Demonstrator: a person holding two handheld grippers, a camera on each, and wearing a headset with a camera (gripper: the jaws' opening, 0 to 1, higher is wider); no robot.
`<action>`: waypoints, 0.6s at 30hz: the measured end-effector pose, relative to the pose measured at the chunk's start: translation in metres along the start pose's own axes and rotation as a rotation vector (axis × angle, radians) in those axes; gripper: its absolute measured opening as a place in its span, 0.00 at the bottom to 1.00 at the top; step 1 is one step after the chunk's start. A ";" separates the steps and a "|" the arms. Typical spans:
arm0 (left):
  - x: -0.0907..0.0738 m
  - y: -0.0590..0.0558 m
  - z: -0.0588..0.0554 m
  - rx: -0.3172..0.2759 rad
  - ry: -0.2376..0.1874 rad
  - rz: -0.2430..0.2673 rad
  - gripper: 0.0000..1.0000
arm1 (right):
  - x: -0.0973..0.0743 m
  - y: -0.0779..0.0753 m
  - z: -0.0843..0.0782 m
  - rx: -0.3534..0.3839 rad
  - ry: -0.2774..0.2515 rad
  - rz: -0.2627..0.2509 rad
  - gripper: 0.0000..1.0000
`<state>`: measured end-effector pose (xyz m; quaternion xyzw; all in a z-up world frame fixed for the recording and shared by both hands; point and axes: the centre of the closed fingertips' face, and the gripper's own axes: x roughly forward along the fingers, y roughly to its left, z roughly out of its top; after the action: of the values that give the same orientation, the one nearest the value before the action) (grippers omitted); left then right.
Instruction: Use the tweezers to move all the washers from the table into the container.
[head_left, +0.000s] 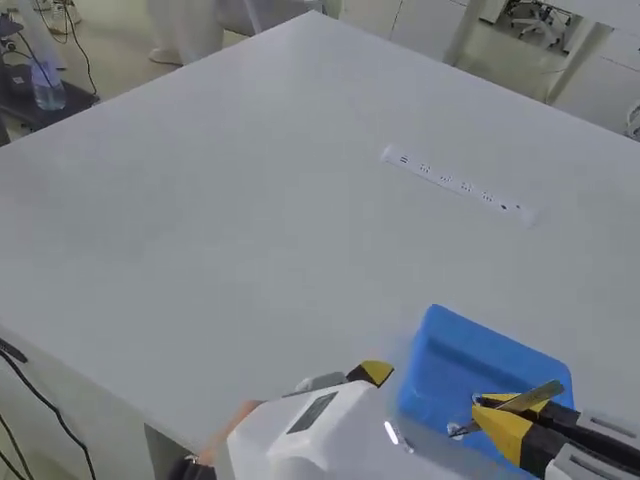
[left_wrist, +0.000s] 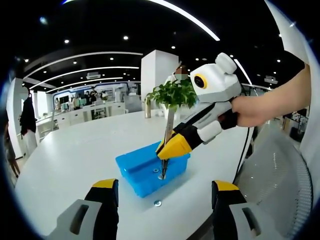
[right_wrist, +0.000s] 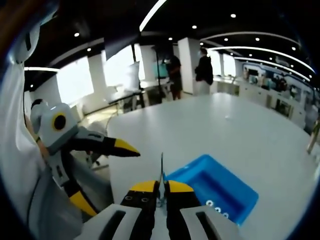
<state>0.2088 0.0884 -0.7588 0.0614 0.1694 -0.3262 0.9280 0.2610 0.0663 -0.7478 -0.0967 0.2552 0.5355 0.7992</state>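
Observation:
The blue container (head_left: 470, 365) sits at the near right of the white table (head_left: 250, 220). My right gripper (head_left: 490, 410) is shut on metal tweezers (head_left: 530, 395). In the left gripper view the tweezers (left_wrist: 165, 150) point down into the blue container (left_wrist: 145, 172), with what looks like a small washer (left_wrist: 161, 176) at their tips. One washer (left_wrist: 157, 203) lies on the table just in front of the container. A few washers (right_wrist: 216, 205) lie inside the container (right_wrist: 215, 182). My left gripper (left_wrist: 164, 185) is open with nothing between its jaws, beside the container's left side (head_left: 372, 376).
A white power strip (head_left: 460, 186) lies on the far right part of the table. The table's near-left edge (head_left: 70, 365) drops off to cables and the floor. A potted plant (left_wrist: 172, 95) stands behind the right gripper (left_wrist: 167, 147); people stand in the background.

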 end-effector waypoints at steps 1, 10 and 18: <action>0.000 0.000 0.000 -0.002 -0.001 -0.001 0.77 | 0.000 -0.005 0.002 0.000 -0.007 -0.010 0.03; 0.000 0.000 -0.001 -0.001 0.008 -0.003 0.77 | 0.007 -0.032 0.002 0.037 -0.017 -0.082 0.03; -0.001 0.002 -0.001 -0.006 0.009 0.008 0.77 | 0.016 -0.049 -0.002 0.051 -0.009 -0.107 0.03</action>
<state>0.2094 0.0906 -0.7596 0.0605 0.1742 -0.3218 0.9287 0.3098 0.0587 -0.7637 -0.0875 0.2595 0.4856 0.8302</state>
